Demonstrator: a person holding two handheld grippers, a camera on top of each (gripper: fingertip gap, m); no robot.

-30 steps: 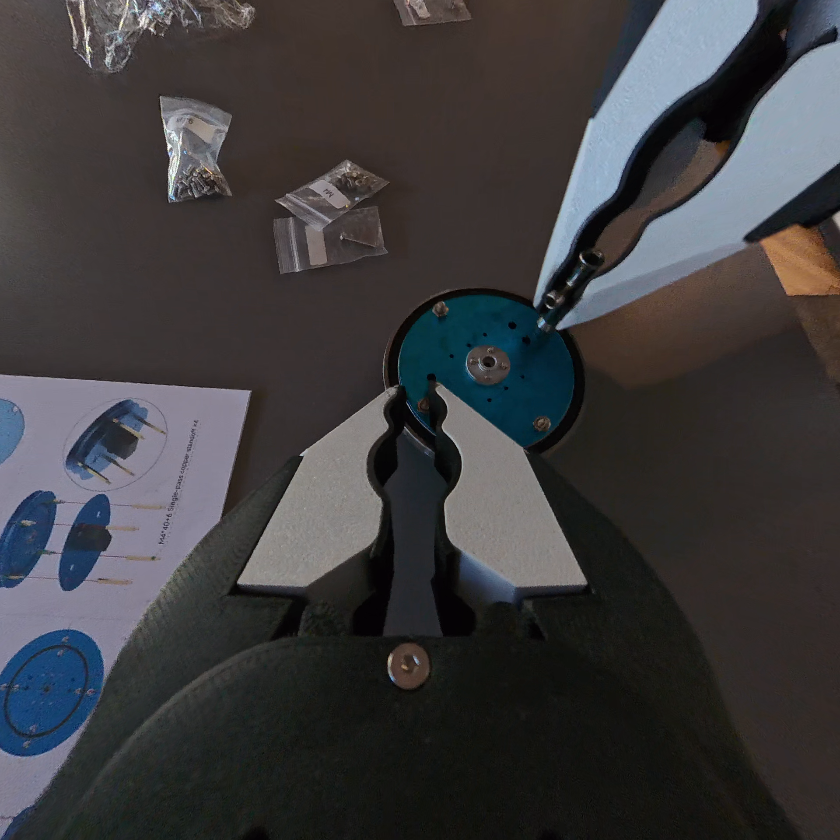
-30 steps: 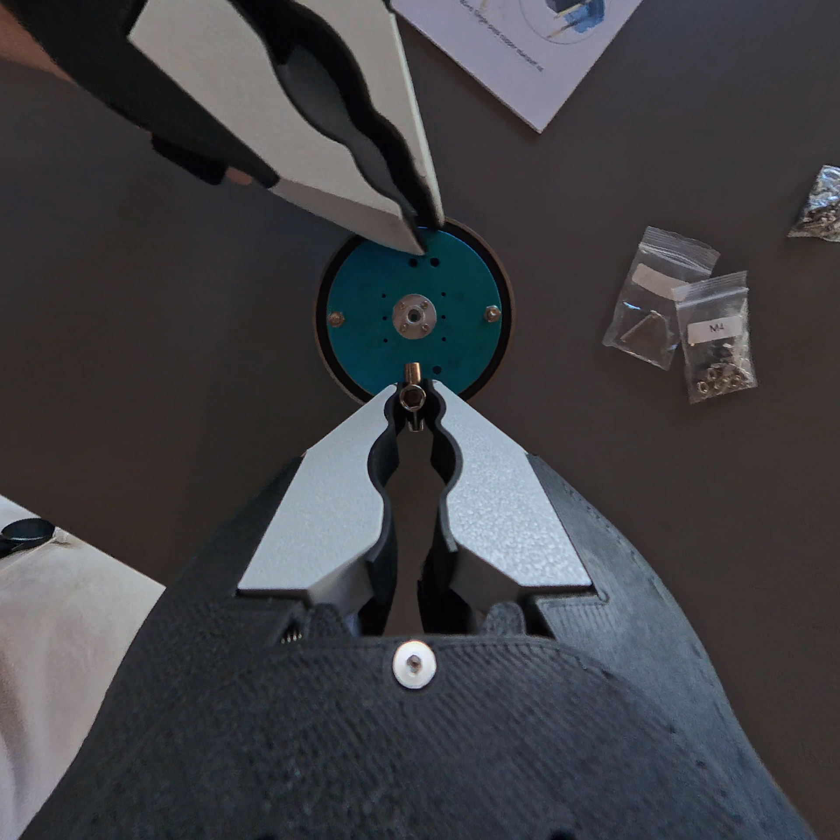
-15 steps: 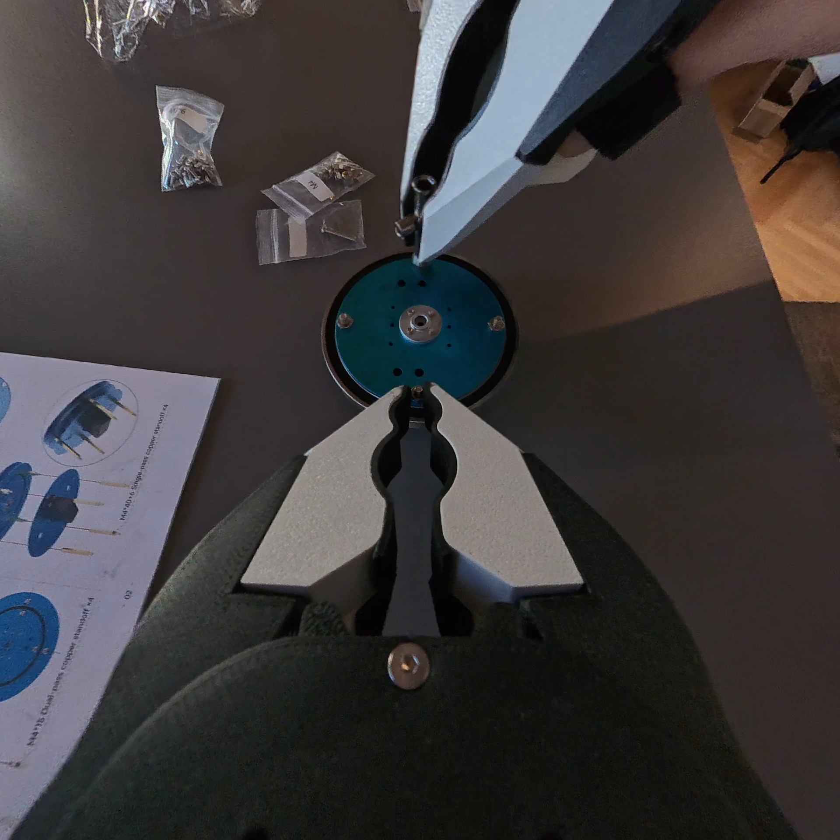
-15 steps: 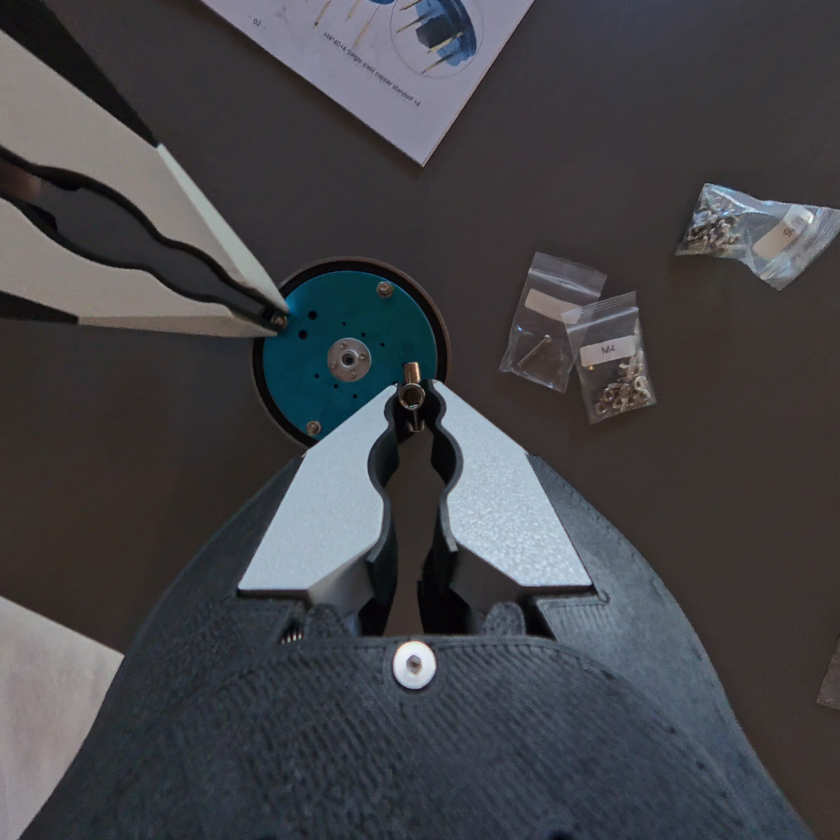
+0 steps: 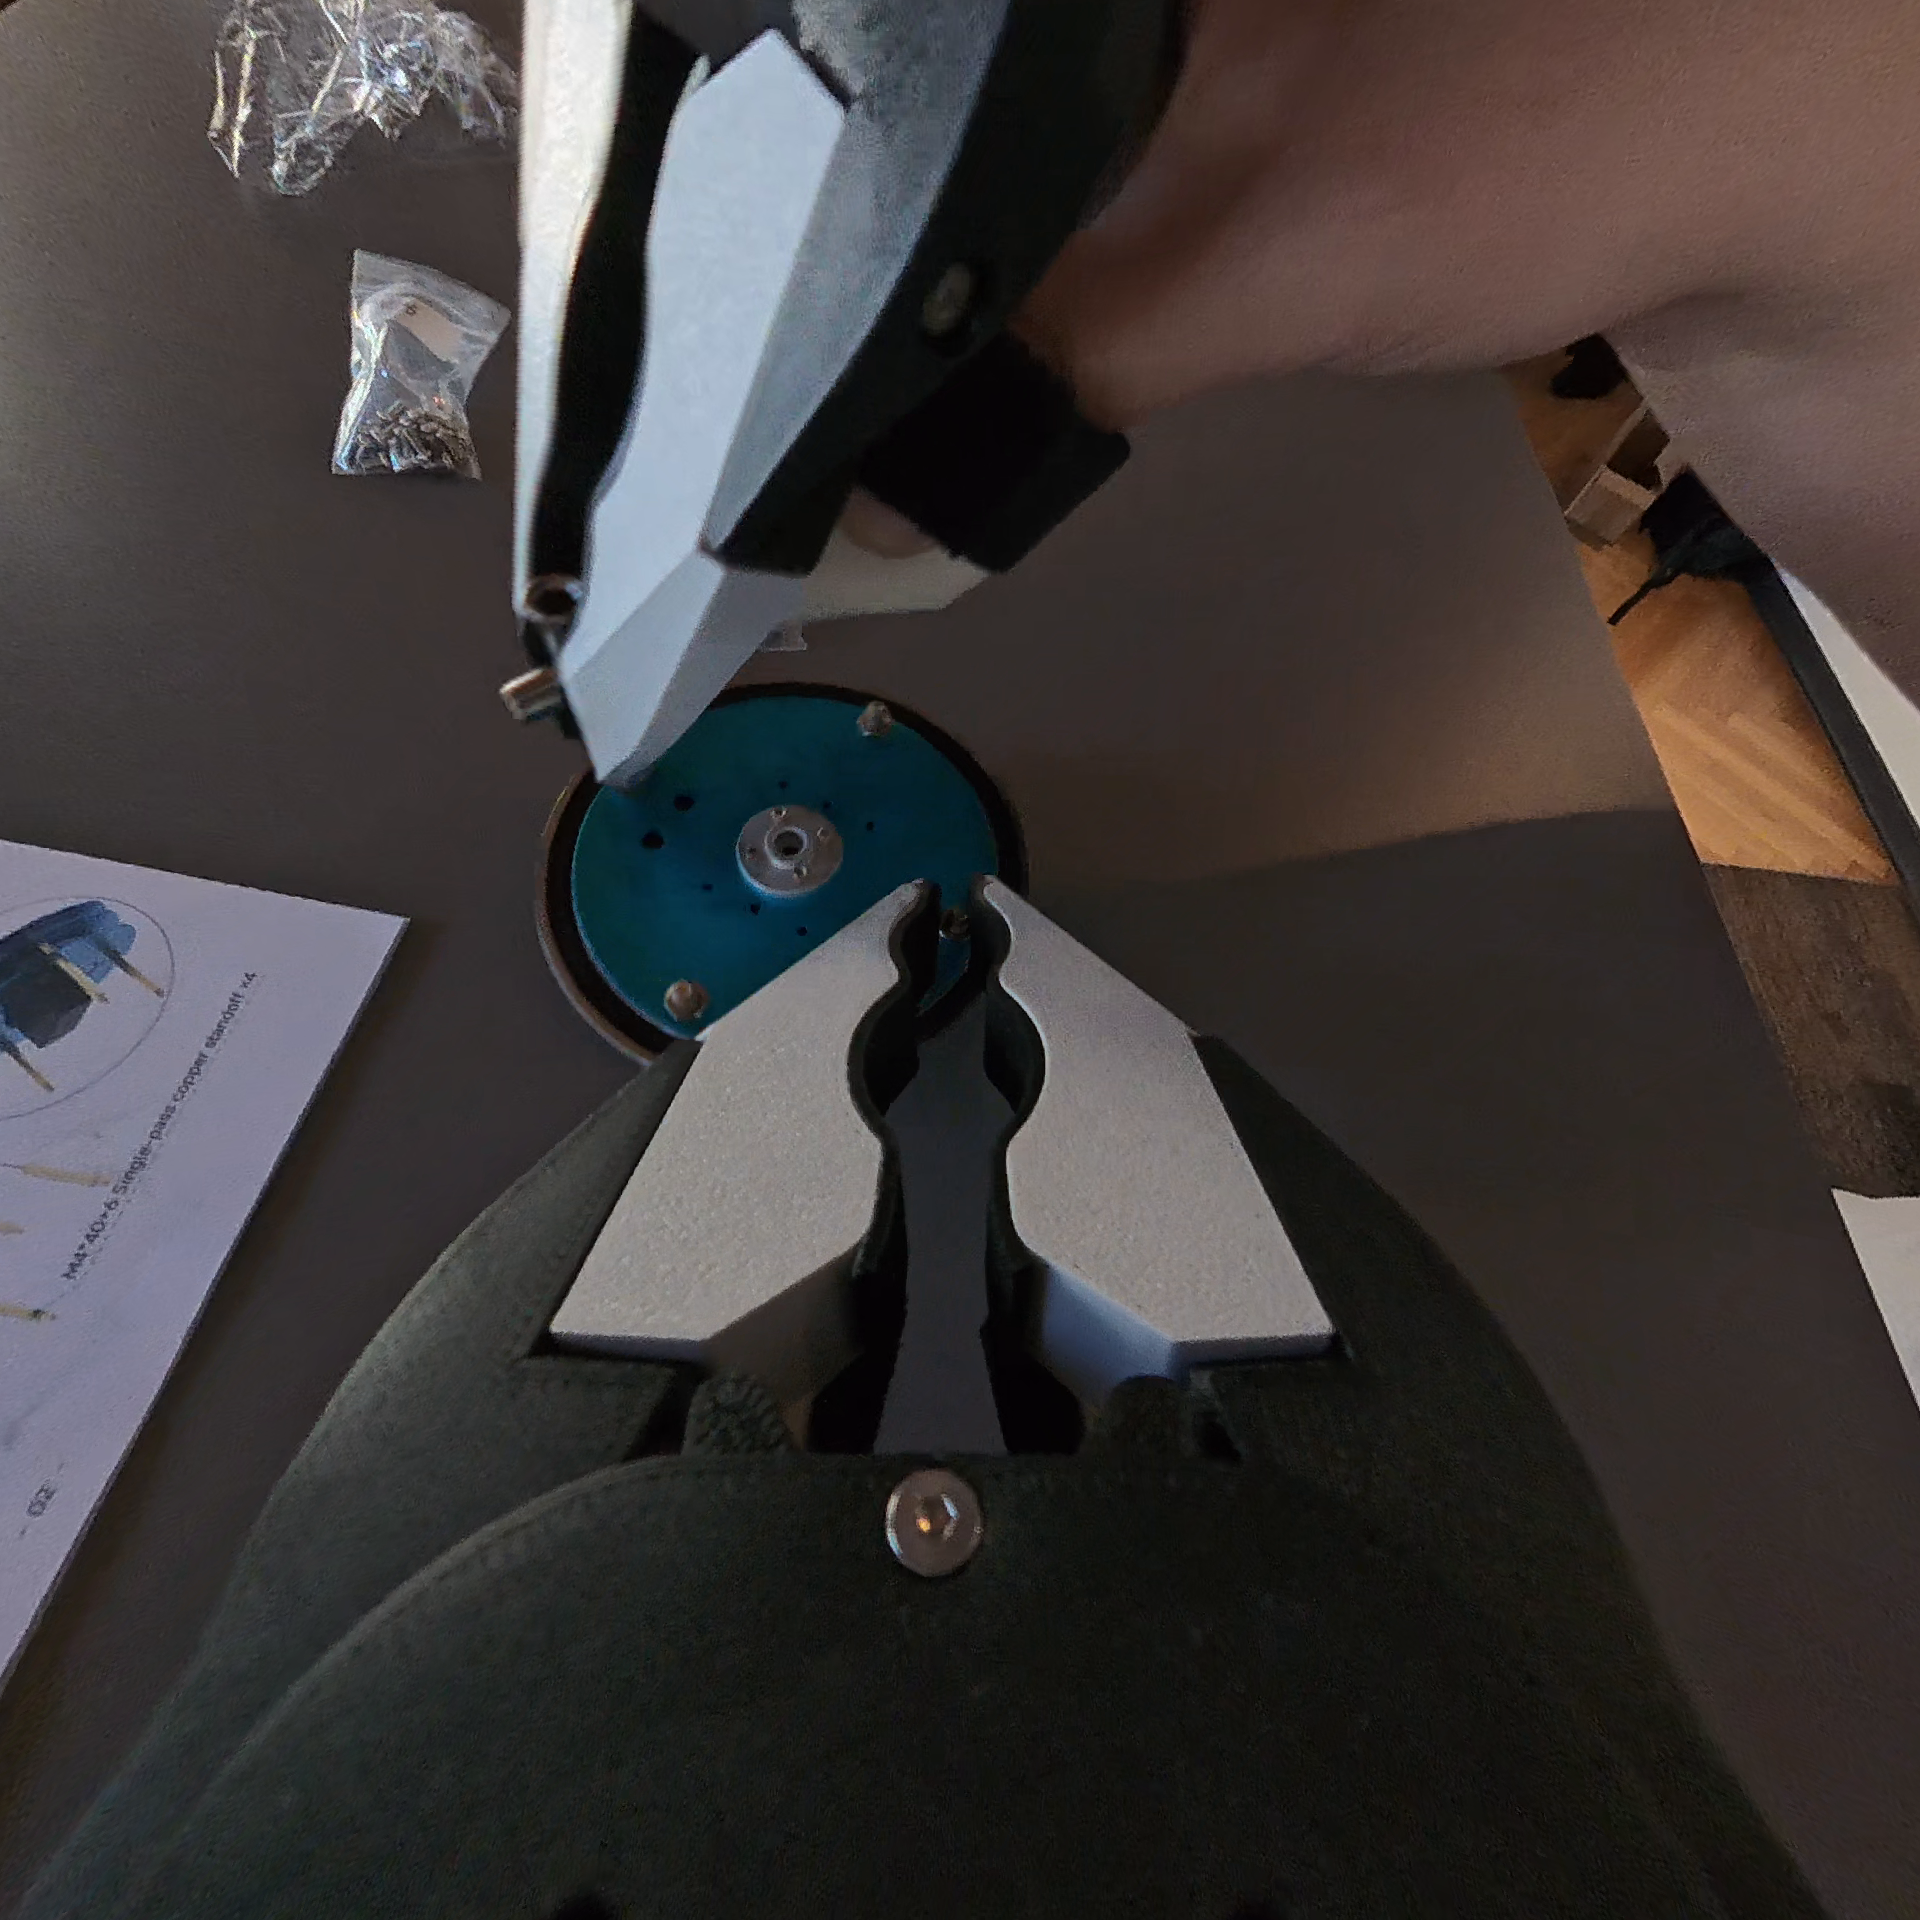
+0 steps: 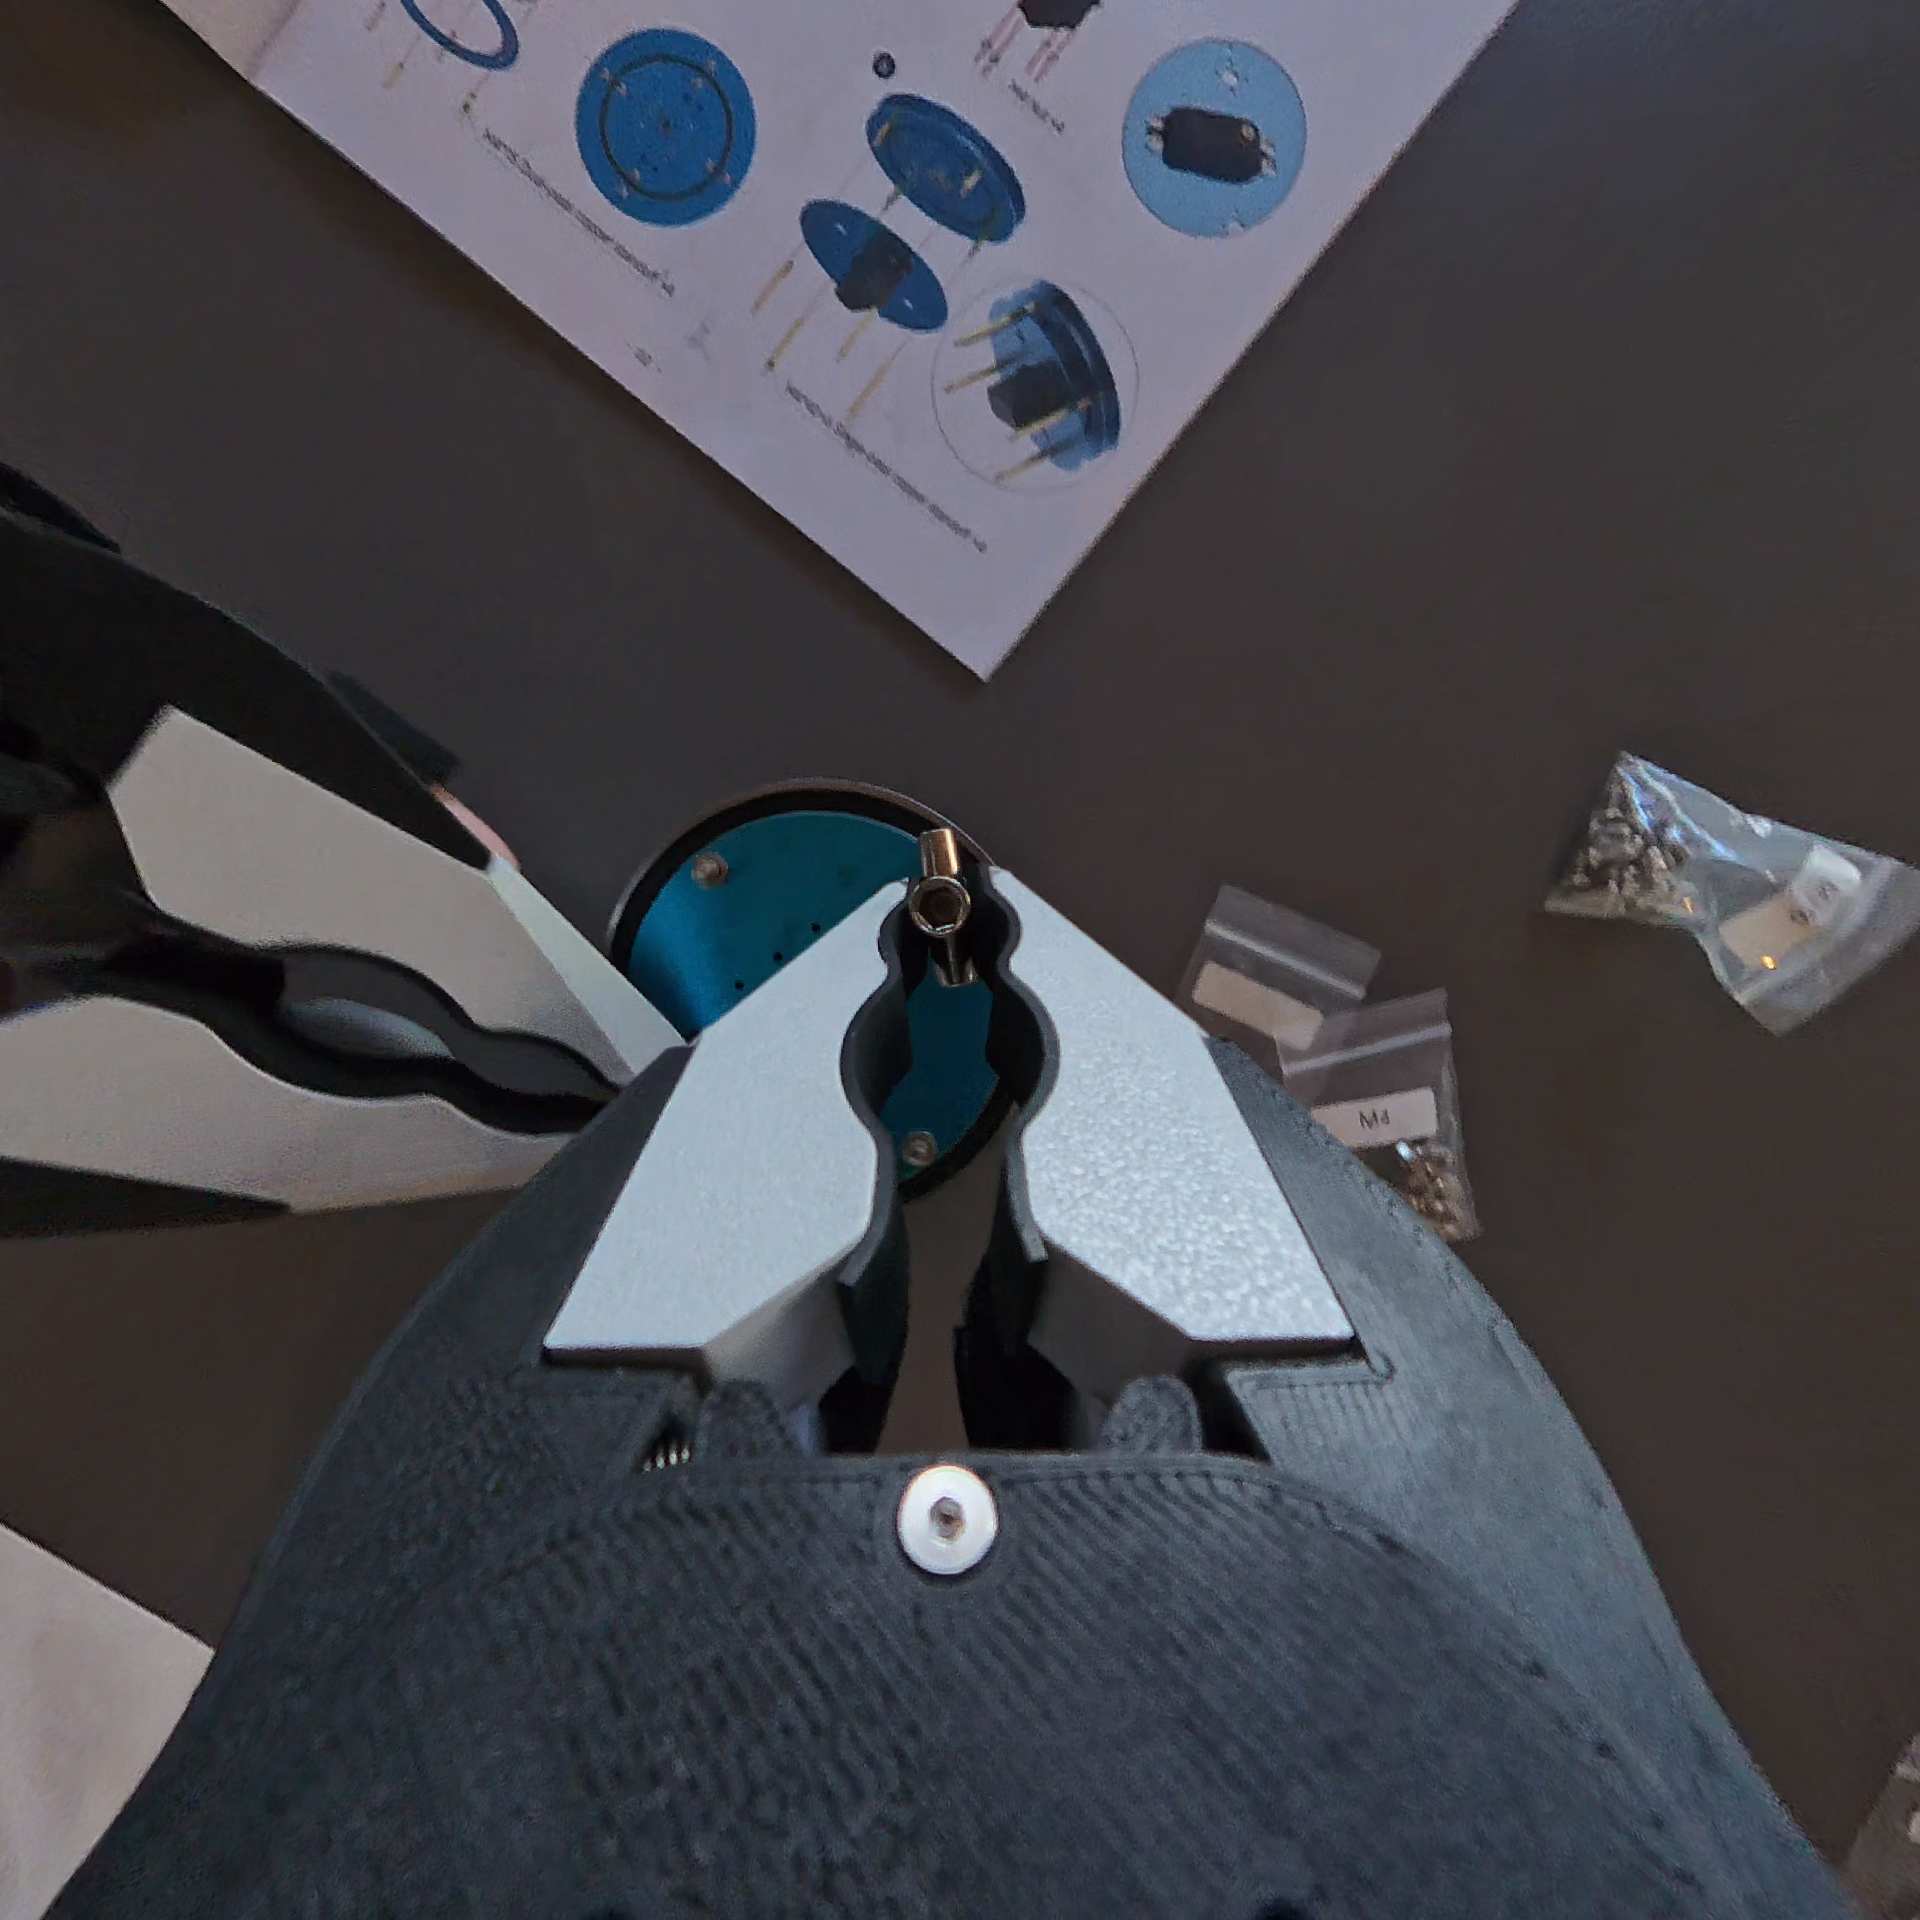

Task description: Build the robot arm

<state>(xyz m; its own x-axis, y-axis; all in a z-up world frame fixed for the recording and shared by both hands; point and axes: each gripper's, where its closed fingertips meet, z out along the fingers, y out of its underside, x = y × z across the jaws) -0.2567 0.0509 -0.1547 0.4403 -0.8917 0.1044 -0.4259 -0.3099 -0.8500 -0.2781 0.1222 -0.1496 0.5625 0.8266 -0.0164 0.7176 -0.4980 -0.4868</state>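
Note:
A round blue disc (image 5: pixel 727 904) with small holes, a silver hub and screw heads lies on the dark table. My left gripper (image 5: pixel 948 896) is shut on a small post (image 5: pixel 954 921) at the disc's near rim. My right gripper (image 6: pixel 940 883) is shut on a small silver socket wrench (image 6: pixel 938 914) and holds it over the disc (image 6: pixel 769 935). In the left wrist view the right gripper (image 5: pixel 582 727) reaches down from the top, its tip at the disc's far left rim, with the wrench (image 5: pixel 528 694) beside it. In the right wrist view the left gripper (image 6: pixel 582 1081) comes in from the left.
A printed sheet with blue diagrams (image 5: pixel 156 1143) (image 6: pixel 831 260) lies beside the disc. Small clear bags of hardware (image 5: pixel 410 374) (image 6: pixel 1351 1060) (image 6: pixel 1745 894) and crumpled plastic (image 5: pixel 343 83) lie around. The table's edge and a wooden floor (image 5: pixel 1714 727) are at right. My hands' fingertips stand some 7 centimetres from each other.
The right gripper has swung with the wrench from the disc's right side over to its far left rim and come closer. The left gripper has stayed shut at the disc's rim.

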